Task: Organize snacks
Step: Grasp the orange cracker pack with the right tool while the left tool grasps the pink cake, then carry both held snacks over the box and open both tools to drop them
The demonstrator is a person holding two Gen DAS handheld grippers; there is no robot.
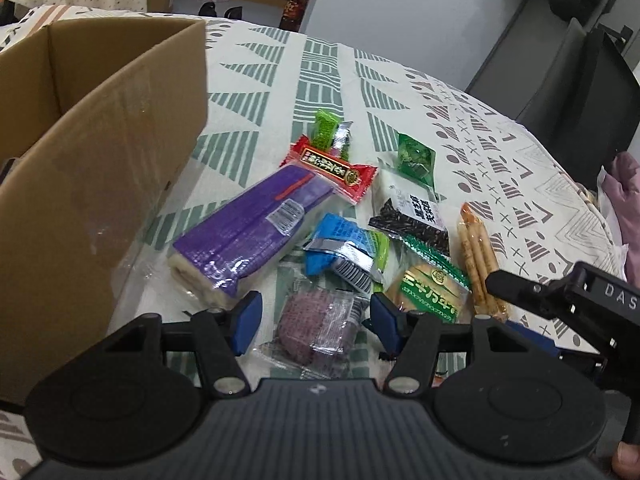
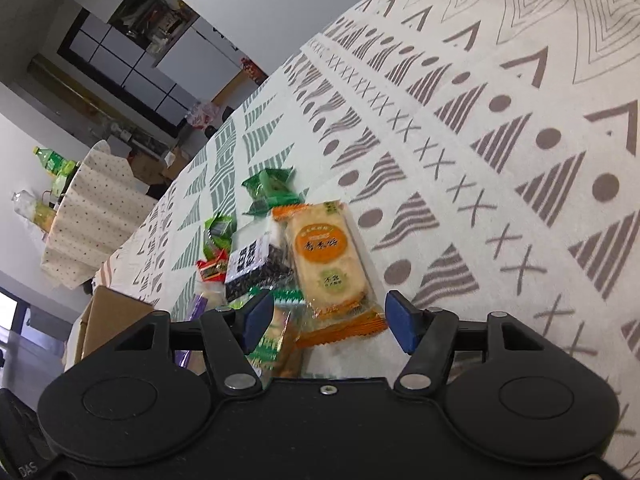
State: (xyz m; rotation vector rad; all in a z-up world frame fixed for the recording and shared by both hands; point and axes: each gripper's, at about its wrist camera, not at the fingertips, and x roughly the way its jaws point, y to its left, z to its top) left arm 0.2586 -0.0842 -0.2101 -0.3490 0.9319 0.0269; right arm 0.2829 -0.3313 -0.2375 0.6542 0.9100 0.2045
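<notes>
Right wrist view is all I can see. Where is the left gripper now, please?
Observer: The left gripper is open, low over a round purple snack in clear wrap.
Operator: Is the box open?
Observer: Yes, the box is open at the top and stands left of the snacks.
Operator: What lies nearest to it?
Observer: A long purple pack, flat on the cloth.

"DAS" on right gripper (image 1: 496,280)
</notes>
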